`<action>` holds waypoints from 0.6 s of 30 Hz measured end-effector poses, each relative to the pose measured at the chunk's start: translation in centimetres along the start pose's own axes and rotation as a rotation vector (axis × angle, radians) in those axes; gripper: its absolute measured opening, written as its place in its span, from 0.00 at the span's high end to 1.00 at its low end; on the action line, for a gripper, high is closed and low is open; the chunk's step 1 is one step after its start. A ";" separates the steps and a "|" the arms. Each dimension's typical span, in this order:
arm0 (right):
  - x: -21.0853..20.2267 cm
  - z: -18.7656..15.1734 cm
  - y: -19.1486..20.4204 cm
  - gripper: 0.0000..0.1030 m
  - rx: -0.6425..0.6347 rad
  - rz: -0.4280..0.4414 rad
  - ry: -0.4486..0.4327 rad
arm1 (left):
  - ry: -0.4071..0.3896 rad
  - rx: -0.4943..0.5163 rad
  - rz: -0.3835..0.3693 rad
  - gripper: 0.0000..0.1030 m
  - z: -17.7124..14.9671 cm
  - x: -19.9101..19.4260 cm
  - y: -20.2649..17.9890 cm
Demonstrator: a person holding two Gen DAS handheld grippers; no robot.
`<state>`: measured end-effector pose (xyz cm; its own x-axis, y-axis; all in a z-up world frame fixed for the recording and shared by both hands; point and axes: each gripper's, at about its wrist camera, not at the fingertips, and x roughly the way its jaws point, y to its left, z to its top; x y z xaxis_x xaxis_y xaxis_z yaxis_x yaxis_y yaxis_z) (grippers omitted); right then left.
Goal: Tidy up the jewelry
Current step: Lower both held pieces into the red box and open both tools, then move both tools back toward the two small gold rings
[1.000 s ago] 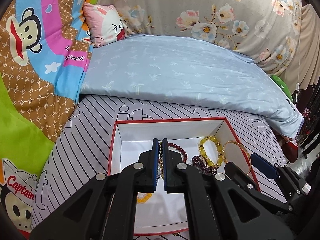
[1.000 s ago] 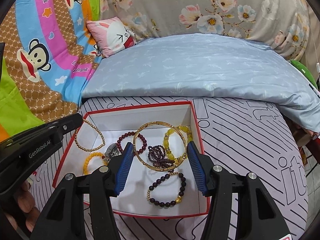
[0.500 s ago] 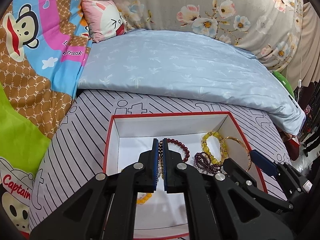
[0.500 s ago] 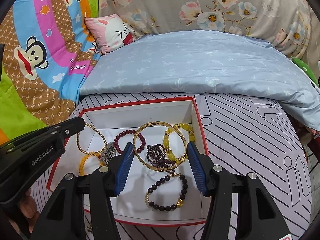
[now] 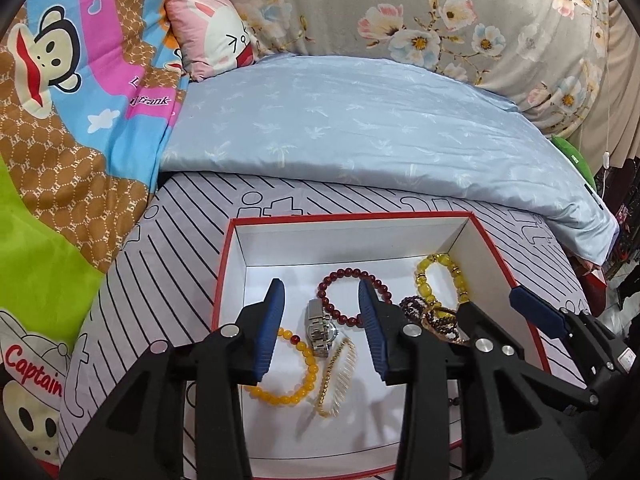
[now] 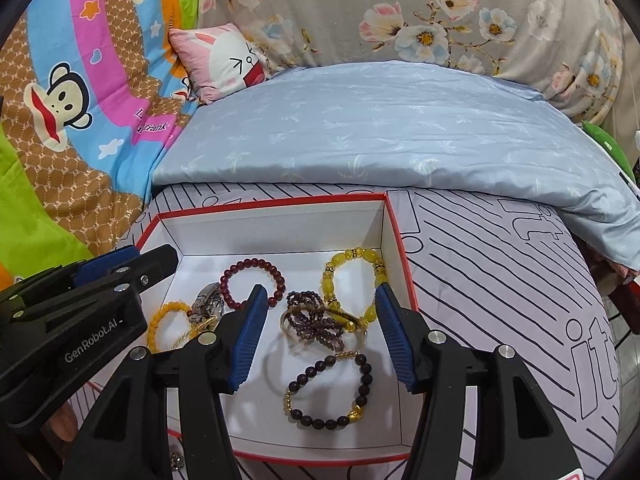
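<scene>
Jewelry lies loose on the white floor of a red-rimmed box (image 5: pixel 472 222), which sits on a striped sheet (image 6: pixel 500 264) on a bed.

Contents, left wrist view: a silver watch (image 5: pixel 320 326) near the box centre; a dark red bead bracelet (image 5: pixel 348 276) just behind it, touching its band; an amber bead bracelet (image 5: pixel 296 376) at left front; a gold link bracelet (image 5: pixel 336 376) lying collapsed just right of the amber one, overlapping the watch's near end.

Right wrist view: a yellow bead bracelet (image 6: pixel 352 276) in the far right corner; a tangled purple bead strand (image 6: pixel 316 320) beside it, wound with what looks like a thin gold bangle, though the tangle is hard to read; a dark bead bracelet with gold spacers (image 6: pixel 328 392) nearer the front.

Left gripper (image 5: pixel 324 324): jaws opening, blue pads apart, above the watch and gold link bracelet; neither pad touches anything.

Right gripper (image 6: pixel 320 324): jaws spread wide, over the purple tangle; no contact seen.

Surroundings: a pale blue quilt (image 5: pixel 360 128) behind the box, a pink cartoon pillow (image 6: pixel 224 60), a monkey-print blanket (image 5: pixel 60 80) at left, a floral cover (image 6: pixel 440 12) at the back.
</scene>
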<state>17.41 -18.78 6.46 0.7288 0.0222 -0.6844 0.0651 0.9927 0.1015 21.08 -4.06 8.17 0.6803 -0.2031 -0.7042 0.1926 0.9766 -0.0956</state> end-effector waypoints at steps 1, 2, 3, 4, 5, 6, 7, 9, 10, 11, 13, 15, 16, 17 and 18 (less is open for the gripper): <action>-0.2 0.0 -0.1 0.47 0.005 0.004 0.001 | 0.001 -0.006 -0.004 0.64 0.0 -0.1 0.2; -0.4 -0.1 -0.2 0.47 0.008 0.005 0.000 | 0.001 -0.011 -0.004 0.64 0.0 -0.2 0.3; -0.6 -0.1 -0.3 0.47 0.011 0.003 -0.001 | 0.001 -0.013 -0.002 0.64 -0.1 -0.4 0.4; -0.9 -0.2 -0.5 0.47 0.014 0.002 -0.003 | 0.000 -0.014 0.001 0.64 -0.2 -0.6 0.5; -1.2 -0.4 -0.6 0.47 0.018 0.004 -0.002 | -0.001 -0.015 0.001 0.64 -0.3 -0.9 0.6; -1.5 -0.6 -0.7 0.47 0.023 0.003 0.000 | 0.001 -0.018 0.001 0.64 -0.5 -1.1 0.8; -1.9 -0.9 -0.9 0.47 0.031 0.005 0.000 | 0.002 -0.021 0.000 0.64 -0.7 -1.3 0.9; -2.6 -1.4 -1.2 0.47 0.038 0.009 0.002 | 0.004 -0.026 0.001 0.64 -1.3 -1.9 1.1; -3.0 -1.8 -1.3 0.47 0.041 0.006 0.003 | 0.006 -0.029 0.002 0.64 -1.6 -2.2 1.2; -3.3 -2.1 -1.4 0.47 0.044 0.006 0.006 | 0.009 -0.033 0.000 0.64 -2.0 -2.5 1.3; -3.9 -3.0 -1.6 0.47 0.051 0.006 0.016 | 0.012 -0.035 -0.001 0.64 -2.5 -3.1 1.5; -4.5 -3.7 -1.7 0.47 0.054 0.003 0.023 | 0.013 -0.038 -0.001 0.64 -3.3 -3.9 1.6; -4.9 -4.2 -1.8 0.47 0.054 0.008 0.027 | 0.013 -0.040 -0.004 0.64 -3.7 -4.2 1.7; -5.2 -4.6 -1.8 0.47 0.053 0.005 0.026 | 0.015 -0.040 -0.003 0.64 -4.0 -4.5 1.7; -5.6 -4.9 -1.7 0.47 0.047 -0.008 0.018 | 0.017 -0.040 -0.003 0.64 -4.4 -4.9 1.7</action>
<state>9.88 -19.97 6.63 0.7157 0.0167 -0.6982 0.1030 0.9863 0.1291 14.97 -1.06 8.30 0.6675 -0.2046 -0.7160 0.1657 0.9782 -0.1251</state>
